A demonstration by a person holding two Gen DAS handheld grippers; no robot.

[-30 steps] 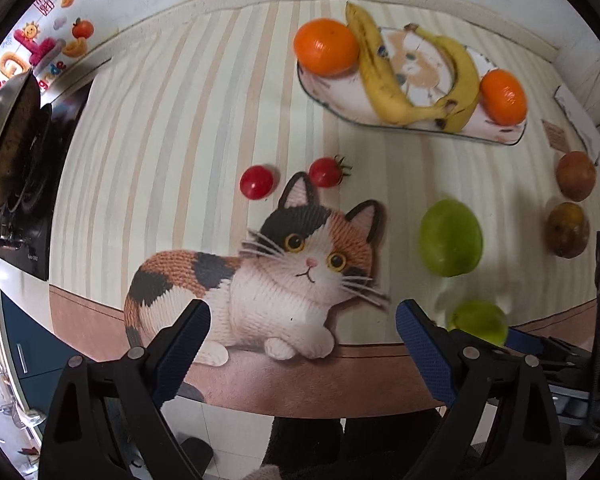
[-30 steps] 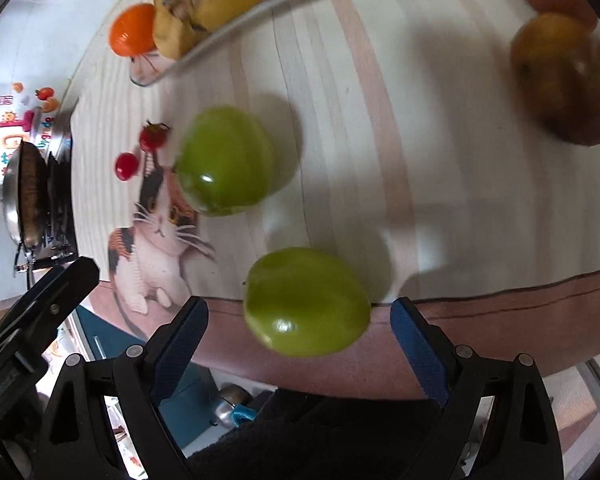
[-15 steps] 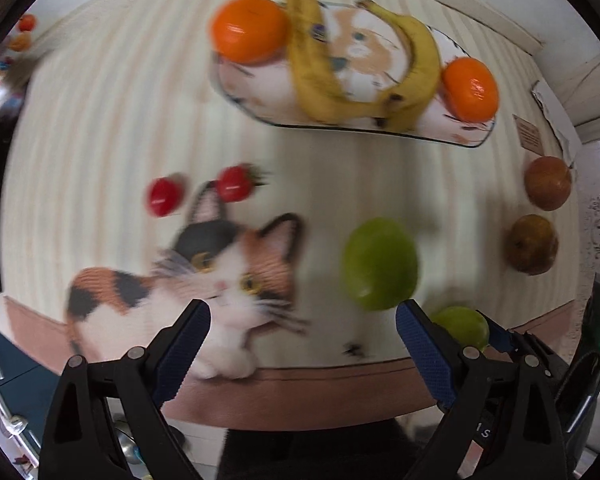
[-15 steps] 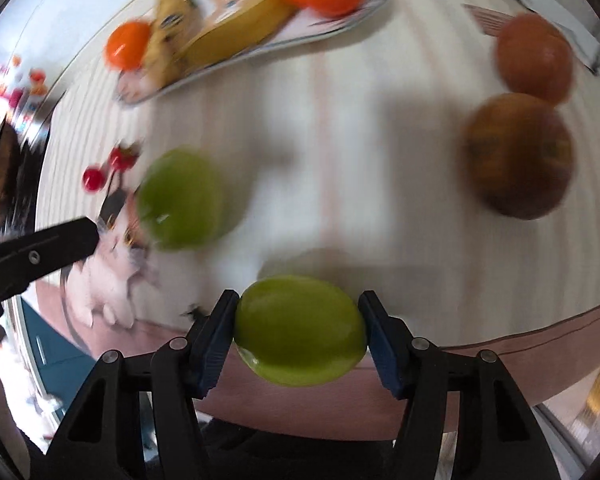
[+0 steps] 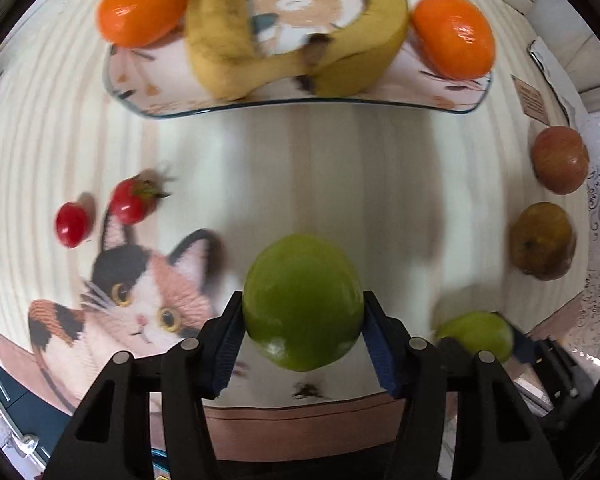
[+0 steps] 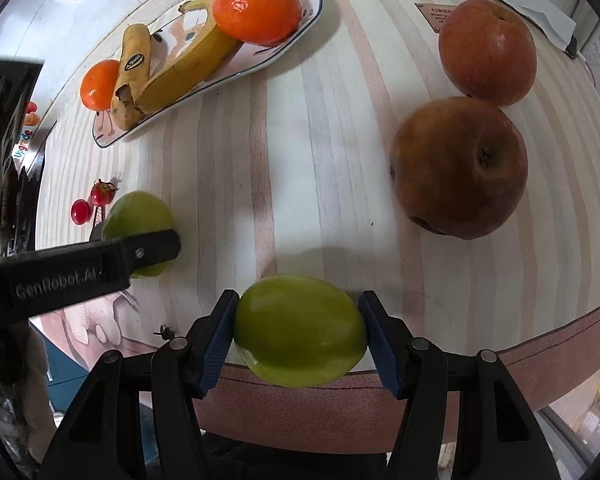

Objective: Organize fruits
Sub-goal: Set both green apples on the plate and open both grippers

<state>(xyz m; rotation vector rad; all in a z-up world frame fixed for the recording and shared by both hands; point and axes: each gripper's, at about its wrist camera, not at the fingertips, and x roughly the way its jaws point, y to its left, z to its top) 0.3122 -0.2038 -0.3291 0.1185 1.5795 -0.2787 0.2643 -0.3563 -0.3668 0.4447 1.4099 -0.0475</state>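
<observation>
In the left wrist view a green apple point(image 5: 302, 300) lies on the cat-print mat between the blue pads of my left gripper point(image 5: 302, 340). Its jaws are closing and both pads touch the apple's sides. My right gripper point(image 6: 298, 340) is shut on a second green apple point(image 6: 300, 330) at the mat's front edge. That second apple point(image 5: 476, 334) also shows at the lower right of the left wrist view. A finger of the left gripper point(image 6: 148, 248) crosses the first green apple point(image 6: 136, 208) in the right wrist view. The cat-print plate point(image 5: 420, 80) at the back holds two bananas point(image 5: 220, 40) and two oranges point(image 5: 140, 8).
A red apple point(image 6: 486, 50) and a brownish apple point(image 6: 460, 168) lie at the right side of the mat. Two cherry tomatoes point(image 5: 72, 224) lie left of the cat's ear. A stove with a dark pan point(image 6: 4, 152) stands at the far left. The table's brown front edge point(image 6: 540, 344) is close.
My left gripper moved right and down over the first green apple, and its jaws came in onto it. My right gripper shut on the second green apple.
</observation>
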